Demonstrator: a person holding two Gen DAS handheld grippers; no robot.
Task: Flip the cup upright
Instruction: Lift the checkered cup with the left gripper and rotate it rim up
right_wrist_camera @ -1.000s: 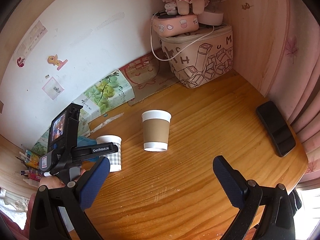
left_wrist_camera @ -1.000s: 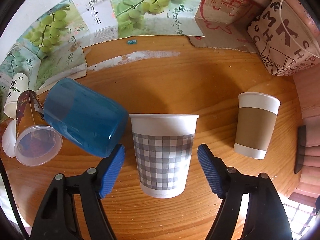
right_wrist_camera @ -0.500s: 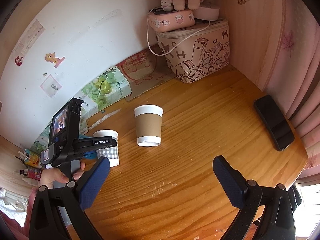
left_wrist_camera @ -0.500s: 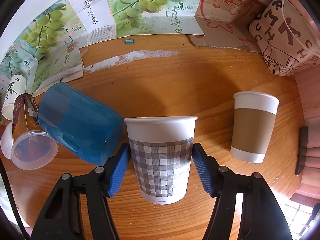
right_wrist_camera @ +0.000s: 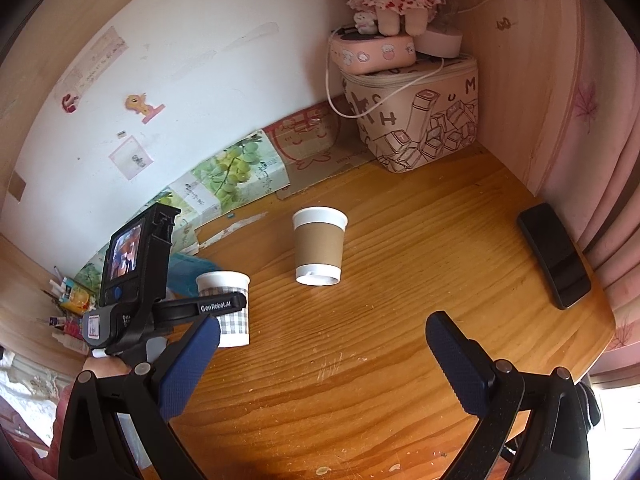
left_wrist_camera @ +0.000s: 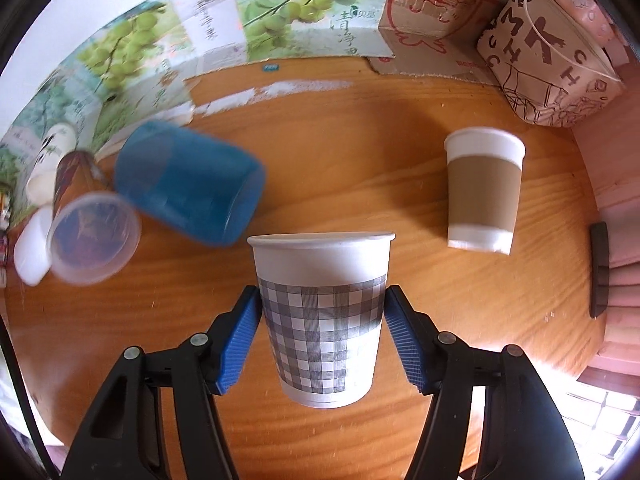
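Left wrist view: checked cup [left_wrist_camera: 320, 320] between left hand-held gripper [left_wrist_camera: 320, 340] pads.

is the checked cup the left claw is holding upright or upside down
Upright. The checked cup has its wide rolled rim on top and narrow base below, gripped at its sides by the left claw.

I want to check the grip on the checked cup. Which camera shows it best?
Left wrist: the checked cup fills the centre, blue pads pressed to both sides. Right wrist shows it small, partly hidden behind the left gripper.
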